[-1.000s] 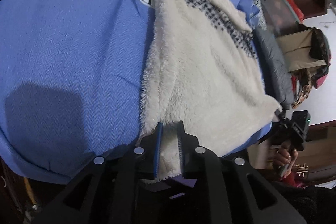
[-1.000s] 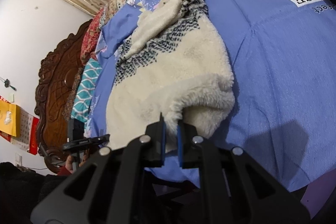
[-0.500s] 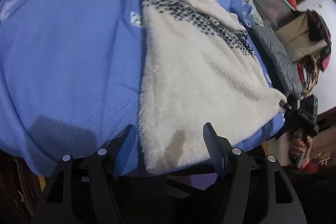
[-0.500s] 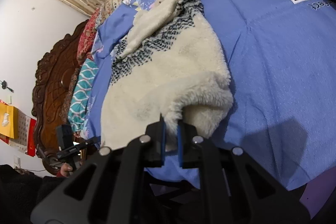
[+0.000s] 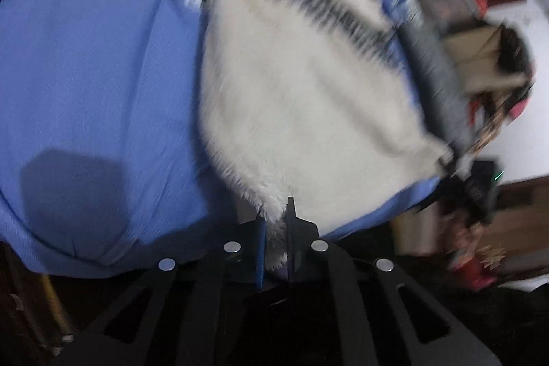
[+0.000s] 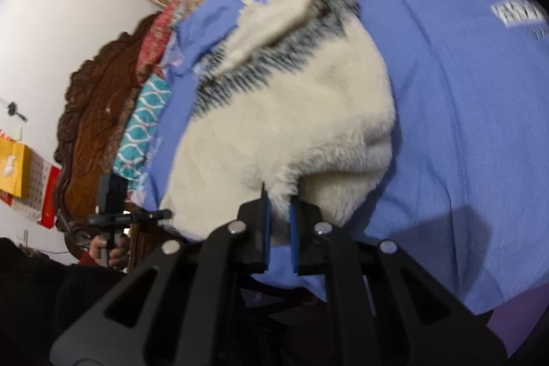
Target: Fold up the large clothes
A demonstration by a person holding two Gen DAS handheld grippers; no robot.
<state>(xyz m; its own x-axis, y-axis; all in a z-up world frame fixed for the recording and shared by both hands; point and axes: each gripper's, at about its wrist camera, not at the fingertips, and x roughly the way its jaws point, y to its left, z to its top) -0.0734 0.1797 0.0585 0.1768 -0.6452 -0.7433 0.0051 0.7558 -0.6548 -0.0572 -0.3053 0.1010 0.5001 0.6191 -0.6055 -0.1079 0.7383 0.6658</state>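
Your left gripper [image 5: 274, 222] has just closed on the fleece [image 5: 302, 98] hem; your right gripper [image 6: 278, 204] pinches the other corner. No fold made yet.

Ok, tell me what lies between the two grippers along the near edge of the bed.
The fleece garment's near hem. The left gripper, jaws just closed, pinches one corner; the right gripper pinches the other. Both wrist views show it.
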